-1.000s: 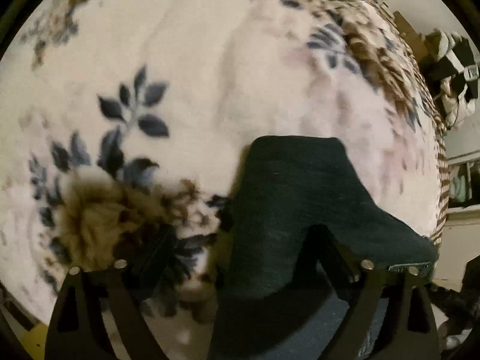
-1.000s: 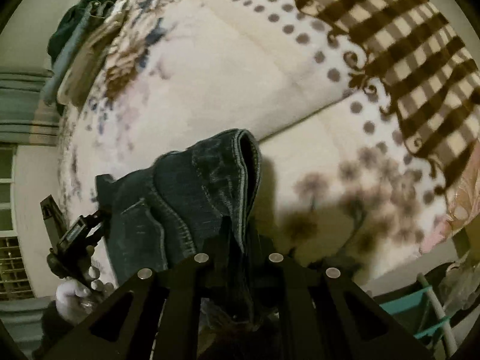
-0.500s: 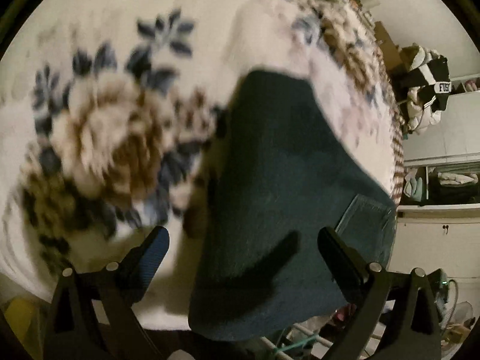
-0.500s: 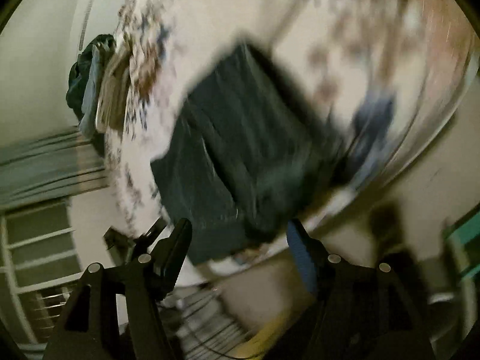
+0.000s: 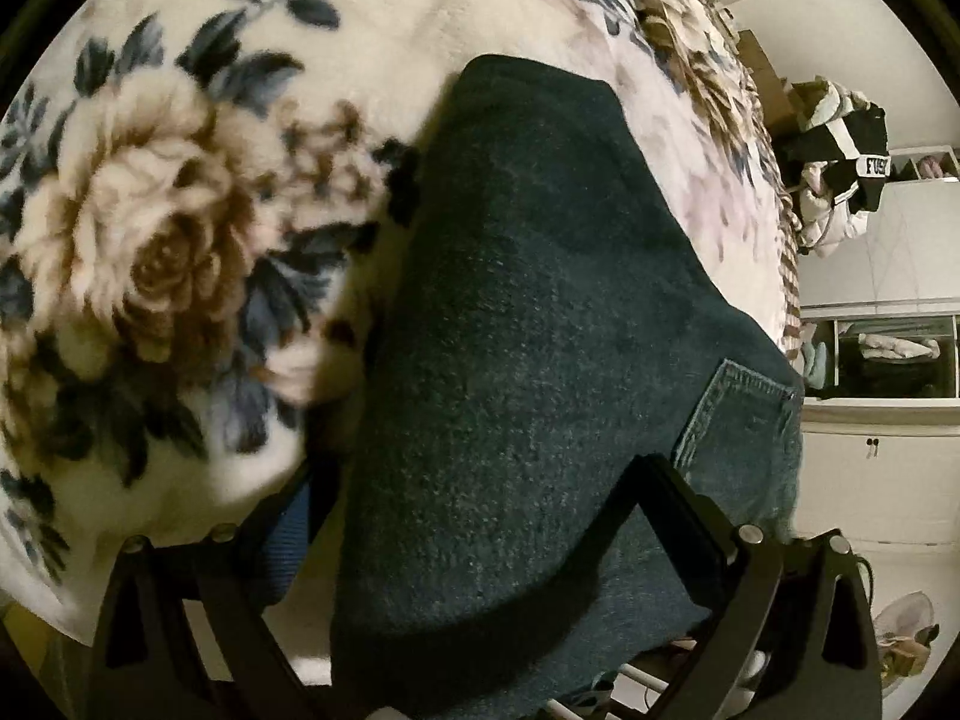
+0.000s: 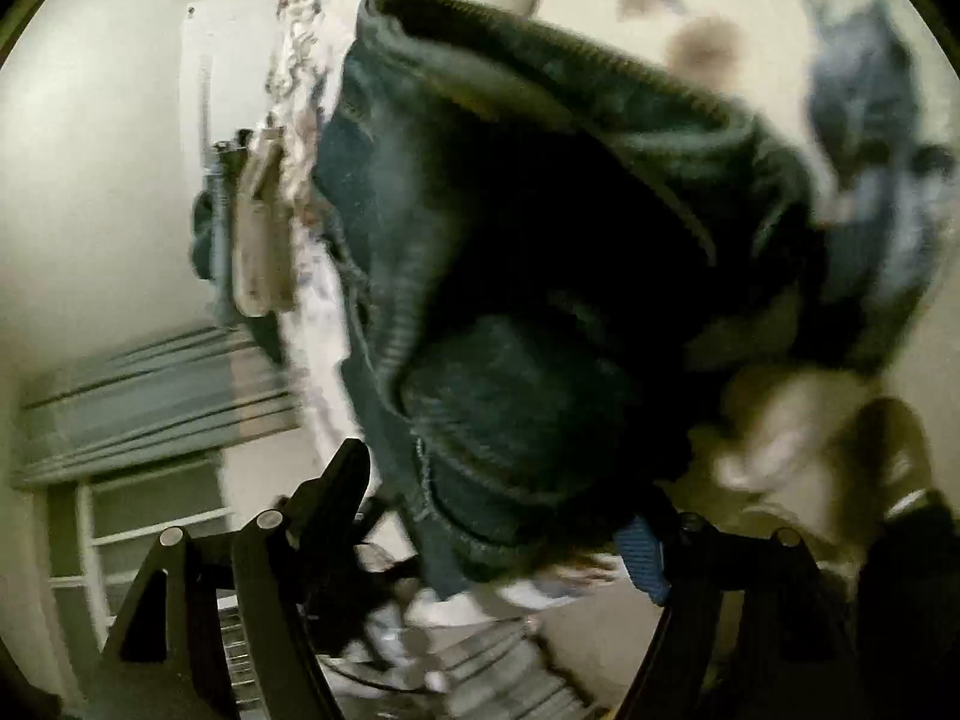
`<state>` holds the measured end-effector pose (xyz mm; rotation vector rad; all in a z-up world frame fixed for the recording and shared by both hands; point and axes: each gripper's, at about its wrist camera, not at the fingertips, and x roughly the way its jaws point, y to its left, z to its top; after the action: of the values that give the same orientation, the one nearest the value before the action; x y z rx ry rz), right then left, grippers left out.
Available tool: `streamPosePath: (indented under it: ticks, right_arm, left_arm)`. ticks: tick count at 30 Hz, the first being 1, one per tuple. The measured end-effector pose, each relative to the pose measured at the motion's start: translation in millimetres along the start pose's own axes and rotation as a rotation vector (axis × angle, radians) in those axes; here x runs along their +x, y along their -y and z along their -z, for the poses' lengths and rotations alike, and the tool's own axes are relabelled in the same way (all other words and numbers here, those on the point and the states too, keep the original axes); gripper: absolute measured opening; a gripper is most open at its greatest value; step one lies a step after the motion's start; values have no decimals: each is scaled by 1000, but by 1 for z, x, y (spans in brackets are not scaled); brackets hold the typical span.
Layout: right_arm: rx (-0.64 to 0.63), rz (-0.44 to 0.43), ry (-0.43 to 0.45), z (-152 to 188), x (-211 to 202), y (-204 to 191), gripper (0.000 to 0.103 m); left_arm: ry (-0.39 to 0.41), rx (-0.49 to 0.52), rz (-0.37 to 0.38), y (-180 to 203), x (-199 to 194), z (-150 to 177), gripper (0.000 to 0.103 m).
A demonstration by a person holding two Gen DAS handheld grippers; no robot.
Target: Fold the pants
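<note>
Since a second ago both tongs let go and backed toward the near bed edge. The jeans [image 5: 528, 360] lie folded on the blanket [image 5: 180, 240], long axis running away from the left gripper [image 5: 474, 516] (jaws spread, astride the near end); the right gripper [image 6: 504, 516], jaws just opened, faces the waistband.

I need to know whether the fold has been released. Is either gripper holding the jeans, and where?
Neither: both the left gripper and right gripper stand open around the jeans.
</note>
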<state>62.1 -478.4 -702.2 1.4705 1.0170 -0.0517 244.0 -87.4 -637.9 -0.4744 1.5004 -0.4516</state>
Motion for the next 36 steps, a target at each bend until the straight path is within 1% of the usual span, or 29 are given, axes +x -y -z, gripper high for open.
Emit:
streamPosePath:
  ticks: [1,2,4,5,6,7,8,9,11,12,13,14,15,17,18,19,20,21,22,23,24,25,27,28,29,30,33,34,36]
  right_arm:
    - [4,41,16,0,-1,5,78]
    - [33,59,54,-2,-5,17,76]
    - [99,13,101,-5,-13,27,75]
    - [104,17,122,-5,-16,26,76]
    - [100,19,161,-5,-19,20,76]
    - [96,2,173,-6,-19,15,78]
    - [96,-11,170,-10,-16,11,80]
    - [96,-48,164,-13,-9,7,85]
    - [93,-125,122,-15,7,9,88]
    - [78,-98,111,-10,14,12,88]
    - [67,-104,106,-15,6,17,88]
    - [45,-134,130,-7,7,20,86]
    - [51,-141,132,-5,8,22,86]
    - [106,-168,133,-8,12,24,88]
    - [119,-170,131,-11,17,21,88]
    - [104,-151,131,-12,21,15,88]
    - [74,-124,129,-11,25,8,88]
    - [32,-94,126,-8,28,0,86]
    - [8,-72,121,-11,24,-2,82]
    - [-20,-35,117,-9,25,-6,67]
    - [-28,-7,126,-5,24,-7,53]
    - [-22,-5,133,-3,22,-7,50]
    - [-33,20,143,4,21,-15,41]
    - [-51,34,146,6,21,-22,40]
    - [-76,54,145,8,20,-31,39]
    - [-102,68,146,13,21,-42,38]
    - [-127,77,136,20,23,-66,37]
    - [-132,78,132,18,18,-67,36]
    - [-144,68,109,25,6,-77,36]
  left_arm:
    - [0,5,-1,1,0,0,102]
    - [1,9,-2,0,-1,2,102]
    - [-3,18,-10,2,0,1,102]
    - [-5,20,-12,2,0,1,102]
    - [-6,22,-14,2,0,1,102]
    - [-7,24,-16,2,1,1,102]
    - [-6,25,-15,3,1,1,102]
    - [-5,26,-16,2,1,1,102]
    - [1,28,-22,4,2,1,102]
    - [4,30,-25,4,3,2,102]
    - [8,34,-29,5,3,2,102]
    - [13,35,-29,6,4,3,102]
    - [16,34,-32,6,5,3,102]
    - [23,31,-38,7,6,2,103]
    - [27,31,-40,8,7,2,103]
    - [35,34,-41,9,7,1,103]
    - [46,41,-42,11,7,0,103]
    - [58,53,-36,14,7,0,102]
    - [80,65,-9,17,5,-1,98]
    - [97,65,2,19,3,-1,97]
    - [103,63,7,20,2,-1,91]
    - [112,60,1,19,-1,0,82]
    - [124,47,10,13,-7,1,50]
    - [131,35,26,8,-13,2,43]
    - [136,27,51,6,-20,4,32]
    - [140,29,63,7,-26,7,28]
    - [152,66,40,19,-43,14,25]
    - [149,72,39,23,-49,16,24]
    - [155,67,38,30,-64,22,24]
